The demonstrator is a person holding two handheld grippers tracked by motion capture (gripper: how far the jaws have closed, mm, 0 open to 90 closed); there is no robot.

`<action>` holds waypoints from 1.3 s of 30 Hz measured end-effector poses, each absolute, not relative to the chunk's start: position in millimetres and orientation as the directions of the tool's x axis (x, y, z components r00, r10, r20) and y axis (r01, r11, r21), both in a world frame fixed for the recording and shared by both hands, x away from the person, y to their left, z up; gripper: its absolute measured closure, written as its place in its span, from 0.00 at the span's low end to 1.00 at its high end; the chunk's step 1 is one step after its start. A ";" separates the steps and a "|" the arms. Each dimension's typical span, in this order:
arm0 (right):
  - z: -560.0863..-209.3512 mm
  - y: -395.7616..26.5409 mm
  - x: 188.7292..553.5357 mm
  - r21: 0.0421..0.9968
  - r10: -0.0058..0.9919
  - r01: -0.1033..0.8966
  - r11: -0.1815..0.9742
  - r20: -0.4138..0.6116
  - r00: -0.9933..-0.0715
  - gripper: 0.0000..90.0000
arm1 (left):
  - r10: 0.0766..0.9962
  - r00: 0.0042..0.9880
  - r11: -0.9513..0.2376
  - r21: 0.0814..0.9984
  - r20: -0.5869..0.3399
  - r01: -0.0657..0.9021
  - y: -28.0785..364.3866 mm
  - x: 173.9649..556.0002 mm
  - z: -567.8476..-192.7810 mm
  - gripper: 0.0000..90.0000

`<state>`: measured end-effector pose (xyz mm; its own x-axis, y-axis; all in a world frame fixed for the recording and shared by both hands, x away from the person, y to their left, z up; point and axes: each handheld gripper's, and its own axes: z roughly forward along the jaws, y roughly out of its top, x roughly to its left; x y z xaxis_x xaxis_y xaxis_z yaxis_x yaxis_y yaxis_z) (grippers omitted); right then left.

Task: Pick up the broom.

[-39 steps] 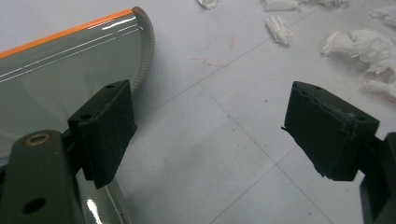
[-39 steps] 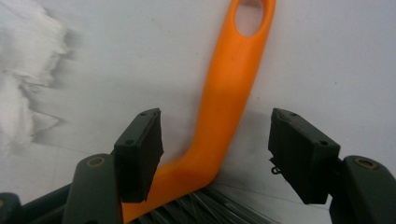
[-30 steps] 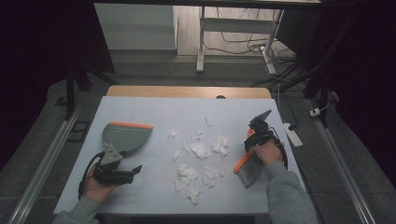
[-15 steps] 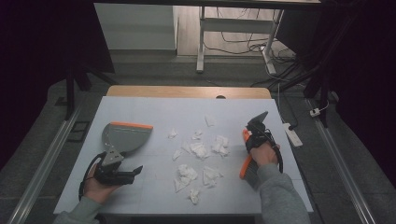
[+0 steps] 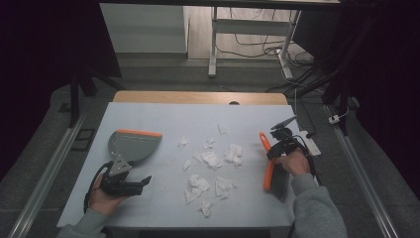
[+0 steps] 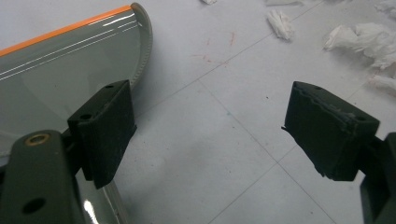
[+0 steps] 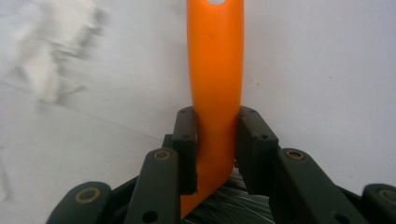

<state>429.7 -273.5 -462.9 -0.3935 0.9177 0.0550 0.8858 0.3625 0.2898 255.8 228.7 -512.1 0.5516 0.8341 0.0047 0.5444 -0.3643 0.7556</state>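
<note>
Right gripper [image 7: 215,140] clamped on the orange brush [image 5: 268,163] at the table's [image 5: 163,111] three o'clock, left gripper [image 6: 210,126] gaping empty beside the dustpan [image 5: 131,145] at nine; paper scraps [image 5: 212,159] lie unswept between.

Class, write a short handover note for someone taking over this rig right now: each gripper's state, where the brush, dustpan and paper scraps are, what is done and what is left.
Right gripper: shut on the brush by its orange handle; its jaws have just closed on it, bristles at the near end.
Left gripper: open, nothing between the jaws, resting beside the dustpan.
Dustpan: flat on the table's left side, orange lip facing away, no paper in it.
Paper scraps: scattered mid-table between dustpan and brush.
Done: brush gripped.
Left: probably take hold of the dustpan, sweep the scraps into it.
</note>
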 end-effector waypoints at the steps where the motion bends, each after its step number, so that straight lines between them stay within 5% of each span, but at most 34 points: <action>1: -460.0 -275.0 428.0 0.304 0.916 0.882 0.360 0.067 -0.397 0.79 | 0.834 0.552 -0.366 0.756 0.007 0.543 228.5 256.1 -512.2 0.19; 18: -433.3 -311.1 406.3 0.632 0.812 0.754 0.182 0.336 -0.478 0.79 | 0.844 0.536 -0.355 0.767 0.017 0.535 216.7 260.4 -508.4 0.20; 39: -427.8 -291.9 397.8 0.760 0.681 0.645 0.076 0.433 -0.590 0.79 | 0.813 0.583 -0.346 0.809 0.006 0.475 181.2 279.1 -483.6 0.21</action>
